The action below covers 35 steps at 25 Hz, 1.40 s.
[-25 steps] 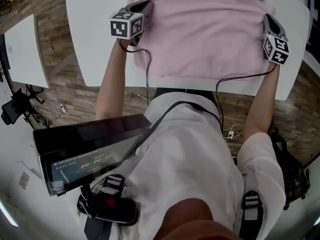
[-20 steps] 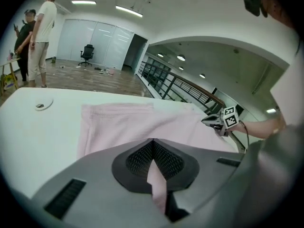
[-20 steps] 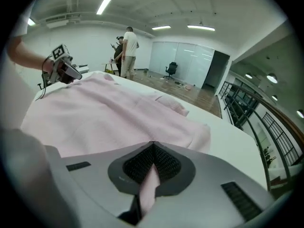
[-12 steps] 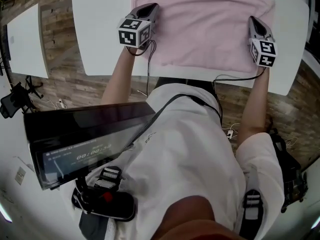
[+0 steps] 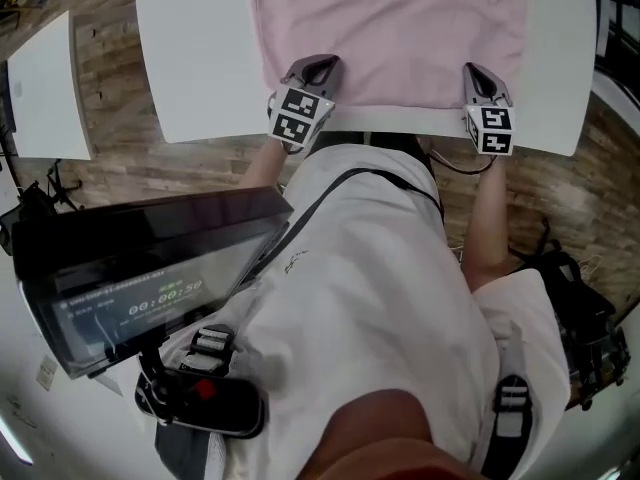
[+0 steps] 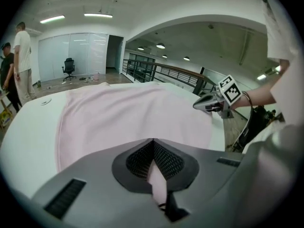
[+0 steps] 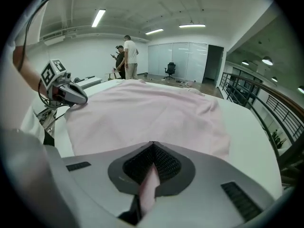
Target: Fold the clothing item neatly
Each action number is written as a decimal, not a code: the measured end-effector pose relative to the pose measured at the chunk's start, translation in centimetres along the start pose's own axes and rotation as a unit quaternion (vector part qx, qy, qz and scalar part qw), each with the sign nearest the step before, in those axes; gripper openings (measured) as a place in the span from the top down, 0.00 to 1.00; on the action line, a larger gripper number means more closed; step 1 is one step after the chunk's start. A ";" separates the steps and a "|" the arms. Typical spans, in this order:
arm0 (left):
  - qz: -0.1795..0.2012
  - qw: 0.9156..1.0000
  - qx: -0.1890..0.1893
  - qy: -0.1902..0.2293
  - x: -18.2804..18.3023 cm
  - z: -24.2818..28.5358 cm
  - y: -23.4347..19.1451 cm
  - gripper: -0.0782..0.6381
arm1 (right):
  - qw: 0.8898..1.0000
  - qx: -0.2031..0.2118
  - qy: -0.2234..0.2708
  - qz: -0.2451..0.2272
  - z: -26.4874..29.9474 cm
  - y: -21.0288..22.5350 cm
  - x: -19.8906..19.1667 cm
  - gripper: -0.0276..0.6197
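A pink garment (image 5: pixel 390 28) lies spread flat on the white table (image 5: pixel 195 58), its near hem at the table's front edge. My left gripper (image 5: pixel 322 65) is shut on the hem's near left corner; a strip of pink cloth (image 6: pixel 156 179) shows pinched between its pads. At the near right corner my right gripper (image 5: pixel 478 72) is shut on the hem too, with pink cloth (image 7: pixel 148 186) squeezed in its jaws. From the left gripper view the right gripper (image 6: pixel 213 103) shows across the garment (image 6: pixel 133 118); the right gripper view shows the left gripper (image 7: pixel 64 91) beyond the garment (image 7: pixel 147 115).
A second white table (image 5: pixel 40 88) stands at the left over wooden floor. The person's white-shirted body (image 5: pixel 380 308) fills the lower head view, right against the table's front edge. Two people (image 7: pixel 124 56) stand far off in the room, and an office chair (image 6: pixel 69 68) is by the glass wall.
Both grippers have drawn the garment's near hem toward the table's front edge and moved closer to each other. The cloth now lies narrower and straighter across the table.
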State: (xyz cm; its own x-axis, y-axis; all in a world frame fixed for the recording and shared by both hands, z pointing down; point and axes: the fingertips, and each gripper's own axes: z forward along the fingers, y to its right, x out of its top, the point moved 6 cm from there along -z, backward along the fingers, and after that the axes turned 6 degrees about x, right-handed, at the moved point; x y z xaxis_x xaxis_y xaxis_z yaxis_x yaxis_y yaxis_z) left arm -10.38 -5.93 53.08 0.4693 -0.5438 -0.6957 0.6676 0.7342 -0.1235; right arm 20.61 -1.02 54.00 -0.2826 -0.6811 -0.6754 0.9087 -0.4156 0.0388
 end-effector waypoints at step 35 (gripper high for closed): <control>0.002 0.998 0.066 -0.020 -9.7 -4.6 3.4 0.89 | 0.999 0.000 0.020 -0.041 -3.6 -5.9 -6.7 0.95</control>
State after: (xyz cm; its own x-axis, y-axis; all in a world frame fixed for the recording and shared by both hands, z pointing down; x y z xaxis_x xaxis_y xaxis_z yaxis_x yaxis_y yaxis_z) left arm -15.33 3.71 56.16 0.4938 -0.5588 -0.6663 0.7341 0.6785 -0.0250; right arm 18.22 8.14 55.63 -0.3446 -0.6201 -0.7048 0.8827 -0.4696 -0.0184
